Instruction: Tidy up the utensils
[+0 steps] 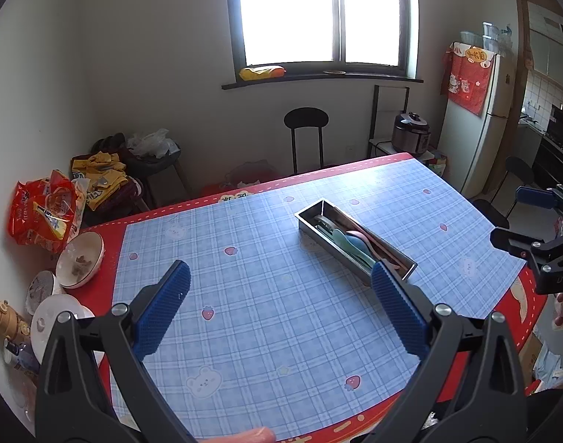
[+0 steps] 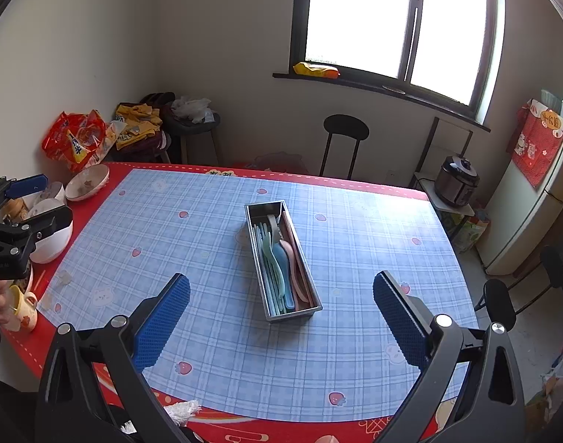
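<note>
Left gripper [image 1: 281, 288] and right gripper [image 2: 281, 295] both gape wide, holding nothing, above the table [image 2: 215, 354]. Ahead of the right gripper, between its fingers, sits the metal tray [image 2: 257, 251] containing pastel utensils [image 2: 281, 262], apparently spoons. Bowls [image 1: 80, 260] lie far left.

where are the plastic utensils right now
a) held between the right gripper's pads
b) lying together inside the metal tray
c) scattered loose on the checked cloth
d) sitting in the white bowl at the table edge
b: the pastel utensils lie lengthwise inside the metal tray on the checked cloth, while the right gripper and left gripper both hang open and empty above the table.
</note>
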`<state>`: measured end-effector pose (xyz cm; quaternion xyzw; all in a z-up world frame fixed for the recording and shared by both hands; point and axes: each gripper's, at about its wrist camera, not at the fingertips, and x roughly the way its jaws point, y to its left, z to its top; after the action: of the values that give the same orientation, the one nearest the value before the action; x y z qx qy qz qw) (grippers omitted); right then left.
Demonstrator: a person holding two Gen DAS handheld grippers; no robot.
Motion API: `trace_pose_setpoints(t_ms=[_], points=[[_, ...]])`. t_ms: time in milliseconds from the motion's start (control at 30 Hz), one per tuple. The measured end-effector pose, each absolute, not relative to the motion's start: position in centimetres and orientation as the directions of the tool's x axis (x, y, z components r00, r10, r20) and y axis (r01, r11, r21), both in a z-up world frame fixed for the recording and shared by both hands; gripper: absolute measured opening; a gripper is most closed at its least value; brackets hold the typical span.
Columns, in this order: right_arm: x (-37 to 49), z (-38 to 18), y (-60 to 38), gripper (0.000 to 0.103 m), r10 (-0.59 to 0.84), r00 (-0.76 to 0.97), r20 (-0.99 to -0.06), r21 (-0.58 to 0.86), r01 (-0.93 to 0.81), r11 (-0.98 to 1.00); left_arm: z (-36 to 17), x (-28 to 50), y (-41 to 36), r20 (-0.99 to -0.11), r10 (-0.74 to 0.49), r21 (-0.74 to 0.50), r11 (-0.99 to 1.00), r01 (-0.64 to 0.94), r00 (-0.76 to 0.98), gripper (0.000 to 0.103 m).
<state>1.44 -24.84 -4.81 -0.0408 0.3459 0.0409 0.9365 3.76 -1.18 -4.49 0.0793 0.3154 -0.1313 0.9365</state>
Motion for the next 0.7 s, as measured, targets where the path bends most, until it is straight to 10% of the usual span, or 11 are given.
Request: trace_pose_setpoints(t_ms=[700], points=[[1.34, -3.94, -25.12, 0.097, 0.060, 0.772, -0.632, -0.047, -0.116, 0.992, -3.67, 3.49, -1.81, -0.600, -0.195, 0.070, 0.953, 0.294, 0.776, 0.097]])
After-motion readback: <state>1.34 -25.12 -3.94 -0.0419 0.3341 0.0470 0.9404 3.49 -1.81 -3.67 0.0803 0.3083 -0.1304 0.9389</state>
